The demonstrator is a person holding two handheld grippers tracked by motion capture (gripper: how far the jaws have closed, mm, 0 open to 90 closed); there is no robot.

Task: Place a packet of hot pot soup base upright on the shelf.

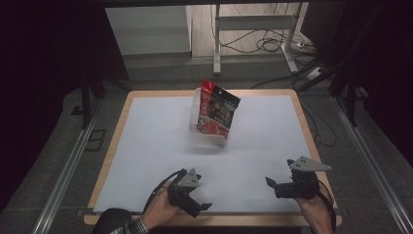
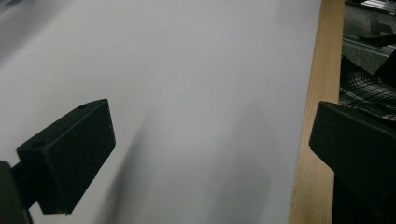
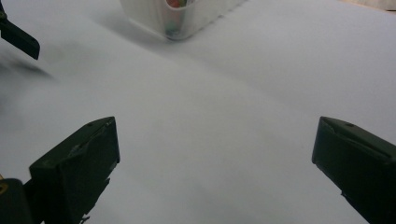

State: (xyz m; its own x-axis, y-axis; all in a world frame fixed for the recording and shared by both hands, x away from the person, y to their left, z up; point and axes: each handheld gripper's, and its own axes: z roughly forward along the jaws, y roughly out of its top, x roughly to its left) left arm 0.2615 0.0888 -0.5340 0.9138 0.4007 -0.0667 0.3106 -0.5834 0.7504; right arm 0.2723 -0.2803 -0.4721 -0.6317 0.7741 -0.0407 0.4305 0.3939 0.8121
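A person stands at the near edge of a wooden table (image 1: 127,105) covered by a white sheet (image 1: 263,141), a handheld black two-jaw gripper in each hand. The left gripper (image 1: 197,202) hovers over the near left part of the sheet, its jaws spread wide and holding nothing; in the left gripper view only bare sheet and the table's wooden edge lie between them. The right gripper (image 1: 272,187) hangs at the near right, jaws likewise spread and empty, pointing toward the middle of the table.

Well apart from both, toward the far middle of the sheet, sits a translucent white plastic bin (image 1: 195,114). A red, black and white printed snack bag (image 1: 216,109) stands in it, tilted, its top well above the rim. In the right gripper view the bin's (image 3: 187,21) near corner shows at the top, with a hint of red through its wall.

The work appears to be at its outset: neither tool is near the bag or the bin. The next move probably calls for a forward reach across the sheet, then closing on the bag's exposed upper part. One gripper may need to steady the light bin.
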